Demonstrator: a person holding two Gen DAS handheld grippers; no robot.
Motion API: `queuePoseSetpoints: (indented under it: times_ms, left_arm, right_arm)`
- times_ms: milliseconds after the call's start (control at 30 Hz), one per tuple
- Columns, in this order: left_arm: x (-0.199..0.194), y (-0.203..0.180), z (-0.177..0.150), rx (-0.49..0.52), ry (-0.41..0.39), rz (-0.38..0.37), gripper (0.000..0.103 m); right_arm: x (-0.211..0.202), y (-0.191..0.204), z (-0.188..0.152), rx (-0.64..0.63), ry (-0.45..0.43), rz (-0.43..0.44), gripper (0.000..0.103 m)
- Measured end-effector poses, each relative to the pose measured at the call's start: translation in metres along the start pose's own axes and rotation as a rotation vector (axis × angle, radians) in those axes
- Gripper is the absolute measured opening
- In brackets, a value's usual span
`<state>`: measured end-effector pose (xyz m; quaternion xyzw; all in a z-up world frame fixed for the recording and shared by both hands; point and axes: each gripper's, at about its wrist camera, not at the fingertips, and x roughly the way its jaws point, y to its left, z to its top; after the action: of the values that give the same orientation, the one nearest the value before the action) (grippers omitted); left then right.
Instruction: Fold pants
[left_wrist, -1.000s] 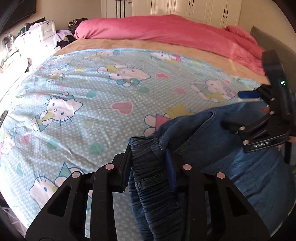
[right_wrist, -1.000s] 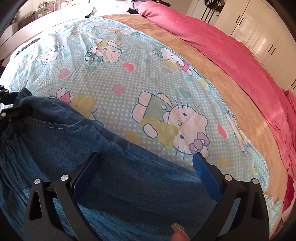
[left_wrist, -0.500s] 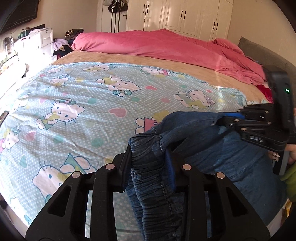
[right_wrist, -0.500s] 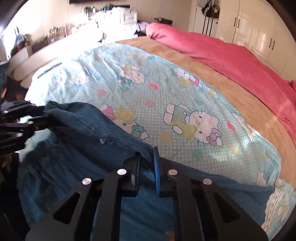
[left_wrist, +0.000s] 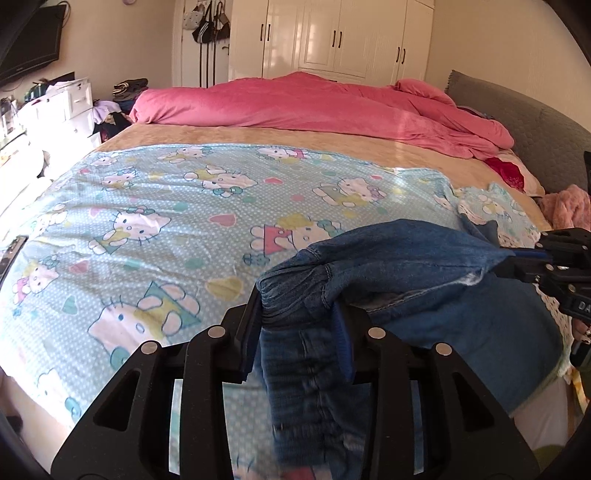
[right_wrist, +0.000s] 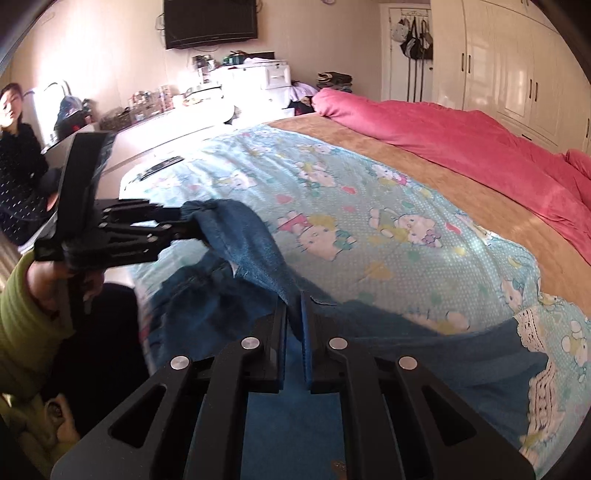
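Blue denim pants (left_wrist: 424, 254) hang lifted over the near edge of the bed, stretched between both grippers. My left gripper (left_wrist: 299, 314) pinches the gathered elastic waistband; its pads press the bunched cloth while the jaws are opening slightly. In the right wrist view the left gripper (right_wrist: 184, 225) sits at the left, held by a hand in a green sleeve (right_wrist: 22, 314). My right gripper (right_wrist: 293, 310) is shut on the denim's upper edge further along the pants (right_wrist: 243, 240). From the left wrist view the right gripper (left_wrist: 517, 258) is at the far right.
A light blue cartoon-cat blanket (left_wrist: 184, 206) covers the bed. A pink duvet (left_wrist: 314, 103) lies piled along the far side, by white wardrobes (left_wrist: 332, 37). A grey headboard (left_wrist: 517, 122) is at right. A dark flat device (right_wrist: 162, 164) lies near the bed's edge. A person (right_wrist: 18, 147) sits beside it.
The right gripper, wide open over the pants a second ago, has shut on the denim edge. Both grippers have risen, lifting the waistband end off the bed.
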<state>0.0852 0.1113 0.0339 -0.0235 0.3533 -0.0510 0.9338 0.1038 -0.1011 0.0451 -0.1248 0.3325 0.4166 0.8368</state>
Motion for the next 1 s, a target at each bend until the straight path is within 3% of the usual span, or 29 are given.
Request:
queuePoseSetpoints:
  times_ms: [300, 600, 833, 1000]
  left_arm:
    - [-0.016, -0.011, -0.045, 0.054, 0.112, -0.013, 0.029]
    - [-0.024, -0.003, -0.080, -0.001, 0.209, -0.020, 0.034]
    - [-0.064, 0.011, -0.072, -0.090, 0.141, 0.015, 0.035]
    - [-0.070, -0.026, -0.049, -0.038, 0.077, -0.038, 0.035]
  right_arm:
    - [-0.011, 0.050, -0.051, -0.090, 0.074, 0.045, 0.006]
    - [0.005, 0.073, -0.088, -0.106, 0.139, 0.067, 0.006]
    - [0.007, 0.075, -0.094, -0.083, 0.139, 0.094, 0.007]
    - [0.012, 0.083, -0.097, -0.093, 0.142, 0.119, 0.007]
